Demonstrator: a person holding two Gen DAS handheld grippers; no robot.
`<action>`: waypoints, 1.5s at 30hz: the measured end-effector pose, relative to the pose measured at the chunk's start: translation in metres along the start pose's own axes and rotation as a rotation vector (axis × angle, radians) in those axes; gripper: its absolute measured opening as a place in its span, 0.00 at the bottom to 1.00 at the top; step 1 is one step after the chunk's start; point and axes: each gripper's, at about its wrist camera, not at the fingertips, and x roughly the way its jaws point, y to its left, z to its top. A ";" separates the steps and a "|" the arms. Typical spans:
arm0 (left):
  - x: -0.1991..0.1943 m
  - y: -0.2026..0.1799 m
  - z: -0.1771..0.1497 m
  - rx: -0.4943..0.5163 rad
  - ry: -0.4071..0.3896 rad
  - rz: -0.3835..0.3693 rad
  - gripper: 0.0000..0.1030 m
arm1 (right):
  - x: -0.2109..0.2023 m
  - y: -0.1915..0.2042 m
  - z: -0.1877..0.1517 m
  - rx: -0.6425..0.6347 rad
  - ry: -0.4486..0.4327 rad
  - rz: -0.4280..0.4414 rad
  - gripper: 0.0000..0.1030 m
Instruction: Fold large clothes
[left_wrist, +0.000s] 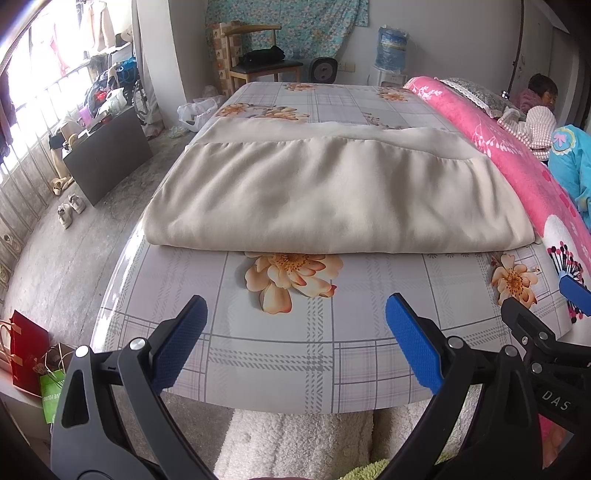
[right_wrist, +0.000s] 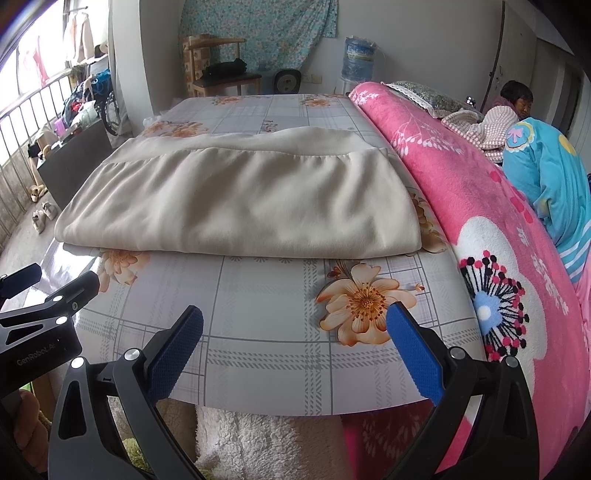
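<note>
A table (left_wrist: 280, 354) covered by a glossy plaid cloth printed with orange flowers (right_wrist: 364, 304); on it lies a folded beige garment (left_wrist: 332, 199), its folded edge toward the near side; a pink floral blanket (right_wrist: 480, 229) lies along the right edge

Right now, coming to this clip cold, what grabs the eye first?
The folded beige garment lying across the middle of the floral plaid bed cover. Next, the bright pink blanket heaped along the bed's right side. Both the left gripper and right gripper hang open and empty over the near edge.
</note>
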 end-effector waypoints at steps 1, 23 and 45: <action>0.000 0.000 0.000 -0.001 -0.001 0.000 0.91 | 0.000 0.000 0.000 0.000 0.000 -0.003 0.94; 0.002 0.003 0.000 -0.004 0.006 0.001 0.91 | -0.004 0.001 0.002 0.007 0.002 -0.030 0.94; 0.002 0.004 0.000 -0.004 0.006 0.001 0.91 | -0.002 0.002 0.002 0.011 0.011 -0.016 0.94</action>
